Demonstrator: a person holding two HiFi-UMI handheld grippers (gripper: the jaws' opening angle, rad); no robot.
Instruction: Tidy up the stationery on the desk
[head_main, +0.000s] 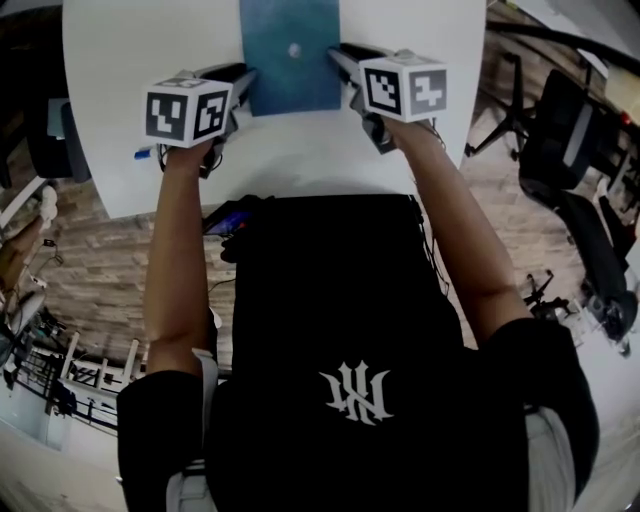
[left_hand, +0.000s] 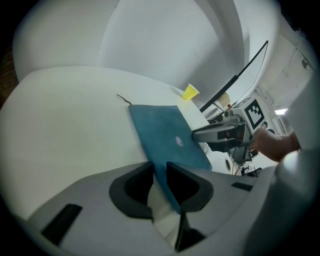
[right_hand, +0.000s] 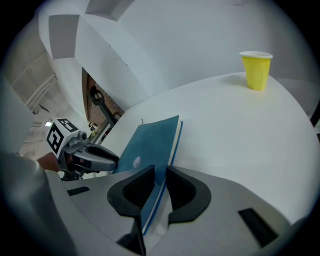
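**Progress.** Judged at an early-to-middle stage: one item is in hand and nothing shows as put away.

- Left gripper (left_hand: 159, 172): jaws narrow, pressed on the left edge of the blue notebook (left_hand: 167, 135).
- Right gripper (right_hand: 159, 180): jaws narrow, pressed on the opposite edge.

The notebook spans the gap between the two grippers over the white desk (head_main: 150, 50). Whether its underside touches the desk cannot be told.

**Remaining.**

- The notebook has yet to be set in its place.
- A small blue item (head_main: 145, 153) lies just outside the left gripper, too small to name.
- A yellow cup (right_hand: 256, 70) stands well beyond the right gripper.

**Notebook.** Closed, thin, with a matt blue cover and a small pale mark at centre. The white page block shows along one edge, and a thin dark thread (left_hand: 122, 99) curls from the far corner.
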